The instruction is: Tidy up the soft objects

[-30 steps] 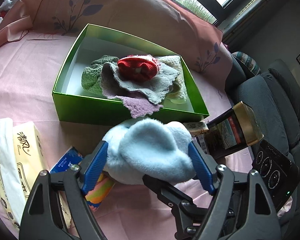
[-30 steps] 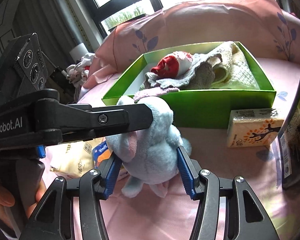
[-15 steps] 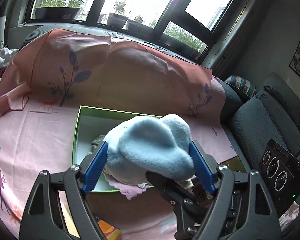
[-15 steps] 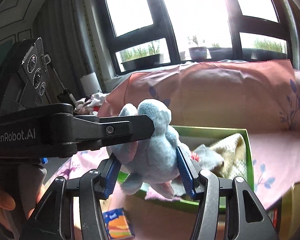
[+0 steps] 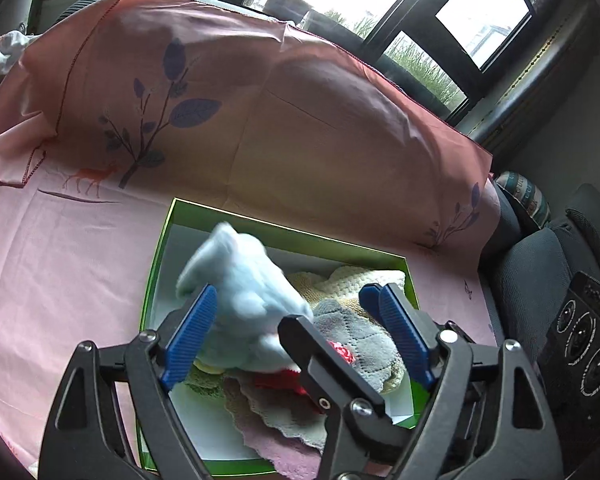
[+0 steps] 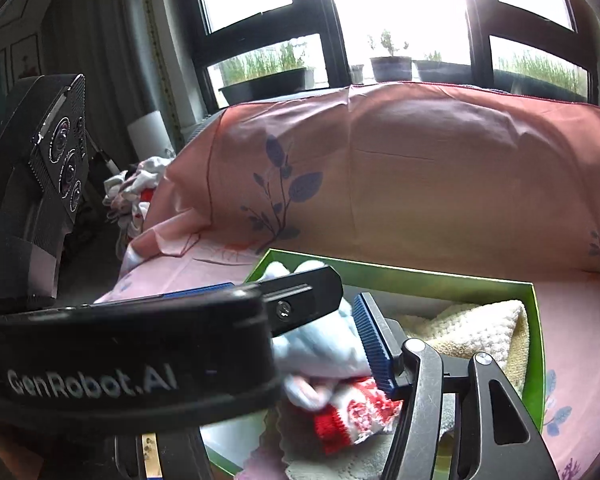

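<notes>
Hovering over the green box (image 5: pixel 284 236), both grippers are standing above its contents, and the light blue plush toy (image 5: pixel 240 300) is sitting inside the box, blurred, on the heap of cloths there. The left gripper (image 5: pixel 296 328) is spread wide, its jaws having just been opening: the toy is lying against the left blue pad (image 5: pixel 188 336), while the right pad is standing clear of it, with grey cloth (image 5: pixel 360 340) showing in the gap. The right gripper (image 6: pixel 340 332) has also just been opening its jaws; only one of its blue pads (image 6: pixel 374 344) is showing, just beside the toy (image 6: pixel 320 348), the other being hidden behind the left gripper's black body (image 6: pixel 132 344), so whether it is gripping cannot be told. Under the toy a red and white knit piece (image 6: pixel 352 416) is lying in the box, with a cream knitted cloth (image 6: pixel 480 332) toward the box's far right corner. The box is resting on a pink printed sheet (image 5: pixel 60 264).
</notes>
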Action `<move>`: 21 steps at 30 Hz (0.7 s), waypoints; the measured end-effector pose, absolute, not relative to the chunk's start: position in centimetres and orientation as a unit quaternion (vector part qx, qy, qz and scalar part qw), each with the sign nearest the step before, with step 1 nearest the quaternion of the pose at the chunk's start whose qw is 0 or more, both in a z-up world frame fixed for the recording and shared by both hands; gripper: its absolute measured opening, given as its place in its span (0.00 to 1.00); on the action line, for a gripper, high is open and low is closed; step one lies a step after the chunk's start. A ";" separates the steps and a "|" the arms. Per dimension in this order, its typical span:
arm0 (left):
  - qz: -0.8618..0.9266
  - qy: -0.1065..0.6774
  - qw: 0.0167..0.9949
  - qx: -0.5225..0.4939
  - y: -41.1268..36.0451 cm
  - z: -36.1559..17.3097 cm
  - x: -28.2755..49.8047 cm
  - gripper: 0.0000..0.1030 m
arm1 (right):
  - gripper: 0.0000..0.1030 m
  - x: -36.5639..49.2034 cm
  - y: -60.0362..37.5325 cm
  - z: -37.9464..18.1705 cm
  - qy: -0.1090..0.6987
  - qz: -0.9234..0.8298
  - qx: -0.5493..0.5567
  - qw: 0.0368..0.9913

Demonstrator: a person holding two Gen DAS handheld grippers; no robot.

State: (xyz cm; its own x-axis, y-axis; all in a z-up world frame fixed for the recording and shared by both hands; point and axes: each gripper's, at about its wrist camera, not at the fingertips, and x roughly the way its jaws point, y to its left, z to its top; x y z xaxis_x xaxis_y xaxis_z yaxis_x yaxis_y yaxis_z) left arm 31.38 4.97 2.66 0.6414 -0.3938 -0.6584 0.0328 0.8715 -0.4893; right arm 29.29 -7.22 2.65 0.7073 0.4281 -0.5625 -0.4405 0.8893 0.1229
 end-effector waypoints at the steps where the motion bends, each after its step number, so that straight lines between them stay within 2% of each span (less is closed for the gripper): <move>1: -0.121 0.406 0.877 -0.228 5.1 2.7 31.4 0.85 | 0.66 29.0 -7.5 2.9 0.296 0.230 -0.014 0.927; 5: -0.117 0.405 0.878 -0.226 5.6 3.6 30.6 0.87 | 0.68 27.2 -9.0 3.7 0.284 0.222 -0.018 0.933; 7: -0.116 0.404 0.879 -0.224 5.9 4.2 29.7 1.00 | 0.68 26.0 -10.0 3.9 0.281 0.219 -0.017 0.934; 14: -0.115 0.402 0.882 -0.218 5.9 5.9 24.9 0.99 | 0.69 20.4 -13.1 2.8 0.304 0.203 -0.007 0.931; 16: -0.114 0.401 0.884 -0.211 5.6 6.0 23.0 0.99 | 0.74 18.8 -14.2 2.2 0.318 0.192 0.004 0.928; 17: -0.116 0.405 0.883 -0.207 5.3 6.0 22.1 0.99 | 0.81 18.1 -14.7 1.9 0.327 0.189 0.009 0.926; 21: -0.109 0.406 0.889 -0.184 4.5 5.6 18.0 0.99 | 0.82 14.8 -16.7 0.7 0.350 0.174 0.019 0.920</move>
